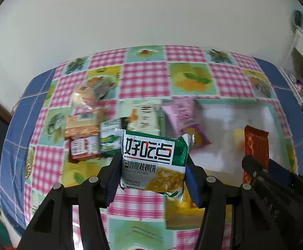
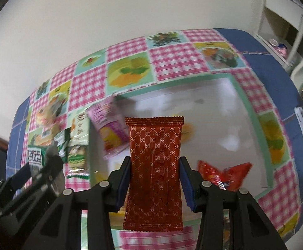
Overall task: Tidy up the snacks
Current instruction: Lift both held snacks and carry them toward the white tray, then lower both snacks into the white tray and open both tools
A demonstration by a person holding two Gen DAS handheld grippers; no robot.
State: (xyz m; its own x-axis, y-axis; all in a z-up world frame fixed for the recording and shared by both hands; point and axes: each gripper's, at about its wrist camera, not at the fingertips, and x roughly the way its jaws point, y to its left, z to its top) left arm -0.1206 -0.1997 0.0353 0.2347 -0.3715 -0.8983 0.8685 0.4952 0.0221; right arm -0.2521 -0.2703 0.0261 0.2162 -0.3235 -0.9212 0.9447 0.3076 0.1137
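Observation:
My left gripper (image 1: 152, 166) is shut on a green and white biscuit packet (image 1: 154, 162) and holds it above the checked tablecloth. My right gripper (image 2: 154, 179) is shut on a dark red patterned wafer packet (image 2: 154, 173), held upright over a clear tray (image 2: 213, 112). The red packet and right gripper also show in the left wrist view (image 1: 255, 148) at the right. The left gripper and its green packet (image 2: 35, 154) show at the left of the right wrist view. A pink packet (image 2: 109, 125) lies at the tray's left edge.
A pile of snack packets (image 1: 84, 129) lies left of the tray on the tablecloth (image 1: 145, 75). A bright red packet (image 2: 224, 175) lies in the tray near my right gripper. A white wall stands behind the table. Shelves (image 2: 286, 31) stand at the right.

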